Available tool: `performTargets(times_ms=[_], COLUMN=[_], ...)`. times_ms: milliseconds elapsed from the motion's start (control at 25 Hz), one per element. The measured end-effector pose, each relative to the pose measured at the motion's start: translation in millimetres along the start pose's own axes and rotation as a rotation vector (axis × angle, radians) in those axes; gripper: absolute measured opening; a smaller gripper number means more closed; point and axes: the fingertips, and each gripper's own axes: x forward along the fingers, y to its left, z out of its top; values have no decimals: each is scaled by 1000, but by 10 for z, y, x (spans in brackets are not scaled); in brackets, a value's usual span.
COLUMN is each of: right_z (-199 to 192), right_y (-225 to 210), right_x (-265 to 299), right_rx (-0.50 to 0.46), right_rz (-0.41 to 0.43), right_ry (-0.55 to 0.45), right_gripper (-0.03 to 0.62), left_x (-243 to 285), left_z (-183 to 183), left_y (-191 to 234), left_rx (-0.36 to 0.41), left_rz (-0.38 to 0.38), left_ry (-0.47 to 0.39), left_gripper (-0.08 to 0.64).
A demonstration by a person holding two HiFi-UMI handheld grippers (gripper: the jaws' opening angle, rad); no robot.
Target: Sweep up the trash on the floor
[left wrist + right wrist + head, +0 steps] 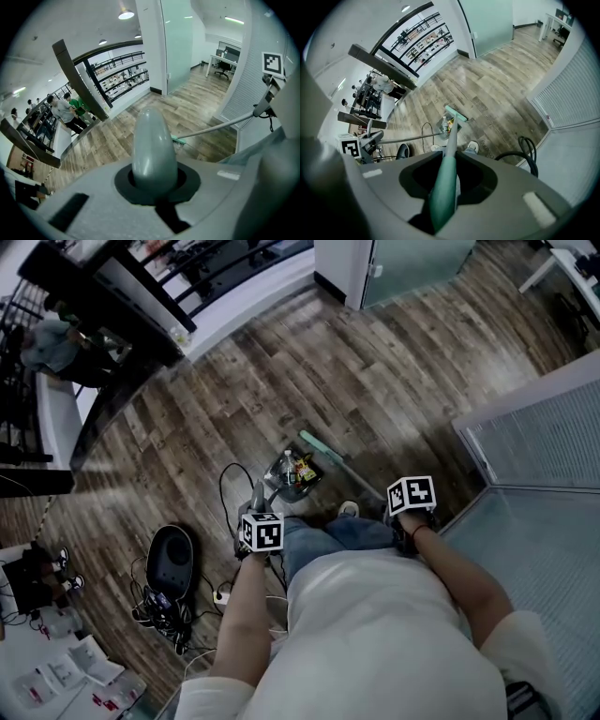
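A clear dustpan [292, 470] sits on the wood floor just ahead of my feet, with colourful trash [300, 468] in it. The green broom head [323, 448] rests against its far side. My left gripper [261, 531] is shut on the dustpan's grey handle [152, 150], whose rounded end pokes up through the jaws. My right gripper [411, 495] is shut on the green broom handle [445, 187], which runs down to the broom head [456, 114] beside the dustpan [445, 124]. The broom's stick [220, 125] crosses the left gripper view.
A black oval device [171, 559] and tangled cables [164, 610] lie on the floor at my left. A white slatted partition [544, 437] stands on the right, with a black hose [527, 150] near it. A dark railing [103, 296] and people [65, 110] are at far left.
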Motion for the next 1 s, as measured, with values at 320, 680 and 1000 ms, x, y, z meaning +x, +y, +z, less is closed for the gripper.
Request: performTargets(times_ms=[320,680,1000], right_z=[54,115,138], right_y=[-113,-149,-177], right_x=[-29,-44,-49], right_rx=[-6,-11,-29], right_rz=[18,38,24], right_ry=[-10,-8,-4], right_gripper=[98,97,97], left_x=[-29,-29,-36], left_z=[-38,-10,-19], left_y=[-133,-205,-204], left_rx=[-9,-6,-14], left_rz=[16,28,37], left_ry=[1,4,4], left_gripper=[9,9,9])
